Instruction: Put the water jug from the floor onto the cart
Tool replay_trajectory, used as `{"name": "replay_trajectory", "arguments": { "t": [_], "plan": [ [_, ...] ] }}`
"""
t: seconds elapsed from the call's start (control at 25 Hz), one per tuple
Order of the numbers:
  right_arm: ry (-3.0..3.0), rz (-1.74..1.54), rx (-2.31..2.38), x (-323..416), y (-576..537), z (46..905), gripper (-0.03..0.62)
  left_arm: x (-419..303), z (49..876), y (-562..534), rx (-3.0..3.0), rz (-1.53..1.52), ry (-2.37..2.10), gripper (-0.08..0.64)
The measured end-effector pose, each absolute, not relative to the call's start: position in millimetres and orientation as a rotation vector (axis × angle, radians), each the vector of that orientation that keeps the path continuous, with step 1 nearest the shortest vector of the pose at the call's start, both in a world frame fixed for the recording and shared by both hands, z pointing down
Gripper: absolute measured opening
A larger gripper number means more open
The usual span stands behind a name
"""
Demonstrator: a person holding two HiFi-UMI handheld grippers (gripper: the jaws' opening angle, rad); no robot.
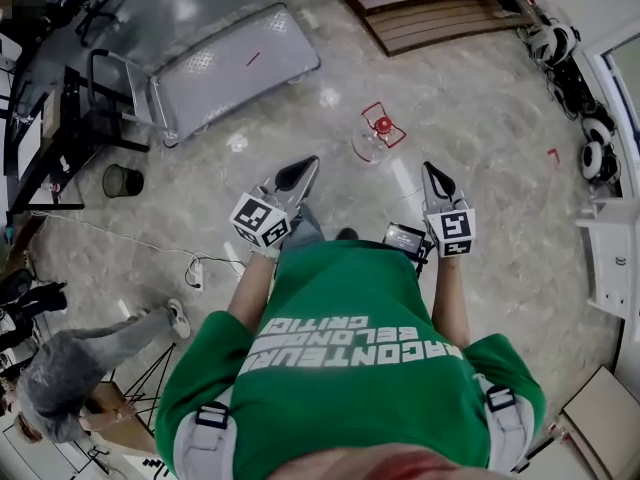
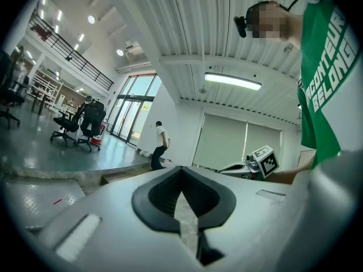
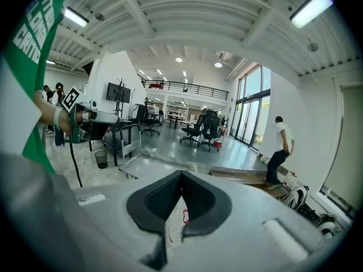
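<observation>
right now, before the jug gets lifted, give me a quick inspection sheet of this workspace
surface: glossy pale stone floor
job's things: clear water jug with red cap stands on the floor; flat cart lies beyond it to the left, jug not on it
clutter: black bin near the cart's handle
grippers: left gripper and right gripper, jaws shut, nothing held, short of the jug
cables: white cable runs to a power strip
surroundings: wooden steps; person in grey

Water jug [image 1: 377,134] on floor at upper centre of the head view, cart [image 1: 235,68] well apart at upper left, bin [image 1: 122,180] below cart at left, wooden steps [image 1: 430,8] top right, left gripper [image 1: 303,166] and right gripper [image 1: 431,171] below jug.
</observation>
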State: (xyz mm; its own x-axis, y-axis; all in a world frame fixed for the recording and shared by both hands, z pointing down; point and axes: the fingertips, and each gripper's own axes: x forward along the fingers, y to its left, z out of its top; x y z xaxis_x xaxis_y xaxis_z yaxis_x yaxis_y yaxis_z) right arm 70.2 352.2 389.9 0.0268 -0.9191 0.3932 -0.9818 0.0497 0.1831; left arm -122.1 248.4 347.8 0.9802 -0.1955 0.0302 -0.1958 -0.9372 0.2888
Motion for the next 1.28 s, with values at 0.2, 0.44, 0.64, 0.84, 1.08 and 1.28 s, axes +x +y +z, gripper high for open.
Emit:
{"name": "replay_trajectory", "arguments": {
  "t": [0.2,0.44,0.64,0.84,1.08,1.28],
  "plan": [
    [-1.866,0.212,1.906,84.0,335.1,393.4,-0.008,-107.2,347.7,222.5,2.827,-0.031,-0.240,0.015],
    [-1.815,0.214,1.946,88.5,289.6,385.6,-0.008,-102.4,344.5,173.3,2.829,-0.026,-0.183,0.015],
    [-1.796,0.211,1.948,79.1,243.4,378.2,-0.008,-112.0,338.8,122.1,2.827,-0.037,-0.170,0.015],
    [-1.785,0.203,1.934,65.8,199.4,373.3,-0.008,-127.4,337.6,80.4,2.815,-0.044,-0.168,0.015],
    [-1.791,0.192,1.908,44.4,148.2,370.8,-0.008,-152.8,338.3,35.7,2.810,-0.055,-0.180,0.015],
    [-1.796,0.188,1.869,20.4,111.3,368.8,-0.008,-181.0,339.0,1.1,2.795,-0.055,-0.206,0.015]
  ]
}}
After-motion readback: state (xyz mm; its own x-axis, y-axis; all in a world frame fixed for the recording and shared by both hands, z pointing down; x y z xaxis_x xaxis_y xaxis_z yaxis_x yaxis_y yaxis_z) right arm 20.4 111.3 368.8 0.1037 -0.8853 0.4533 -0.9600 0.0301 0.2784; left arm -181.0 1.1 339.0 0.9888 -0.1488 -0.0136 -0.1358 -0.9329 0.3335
